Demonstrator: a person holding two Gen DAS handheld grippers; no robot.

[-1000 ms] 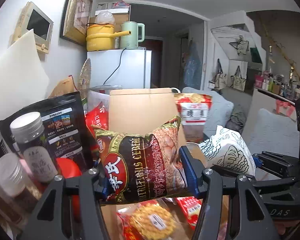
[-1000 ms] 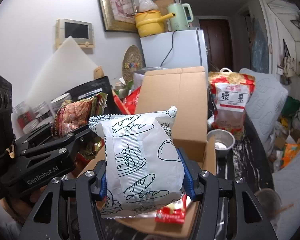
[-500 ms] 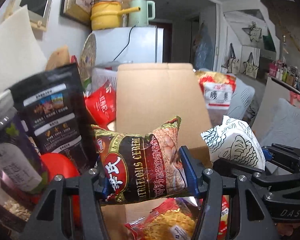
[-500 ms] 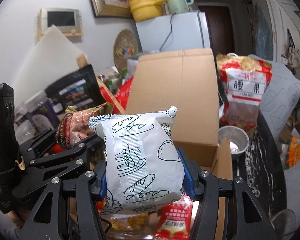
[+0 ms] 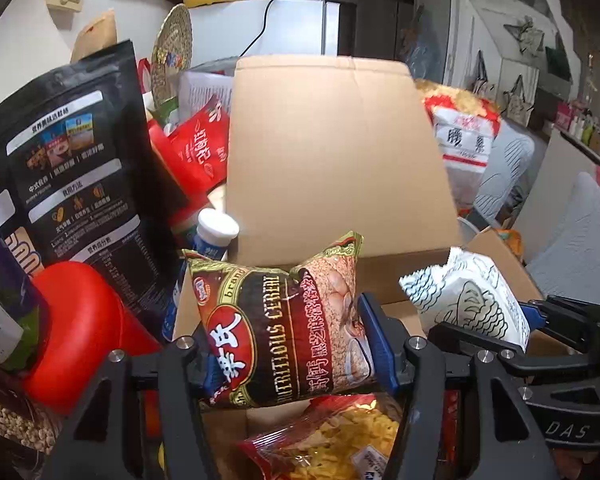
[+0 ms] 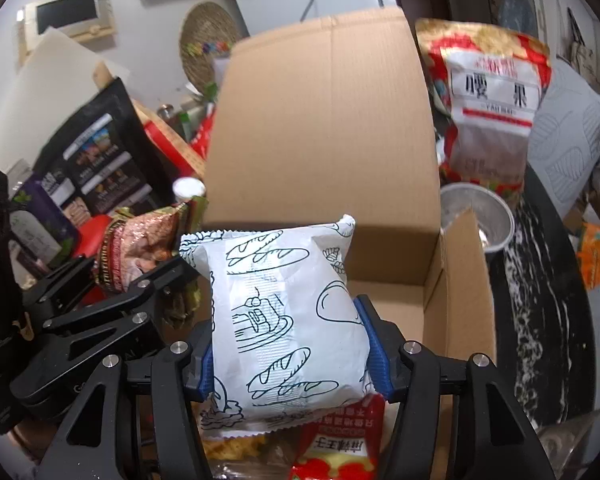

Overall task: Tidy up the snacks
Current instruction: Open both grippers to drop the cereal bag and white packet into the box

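My left gripper [image 5: 290, 346] is shut on a dark red cereal packet [image 5: 284, 324], held over the open cardboard box [image 5: 332, 152]. My right gripper [image 6: 290, 350] is shut on a white bread packet with line drawings [image 6: 288, 320], held over the same box [image 6: 320, 120]. In the left wrist view the right gripper [image 5: 492, 336] and its white packet [image 5: 468, 296] sit just to the right. In the right wrist view the left gripper [image 6: 156, 280] and its cereal packet [image 6: 144, 248] sit to the left. Snack packets lie in the box below: a yellow one [image 5: 340, 444] and a red one [image 6: 340, 444].
A black pouch [image 5: 72, 168], a red cap [image 5: 80, 328] and jars stand left of the box. A red packet [image 5: 200, 148] and a white-capped bottle [image 5: 216, 232] sit behind it. A cashew bag [image 6: 492, 108] and a metal bowl [image 6: 484, 216] are to the right.
Both grippers have moved forward and down over the box with their packets still held. The box and its contents now look closer.
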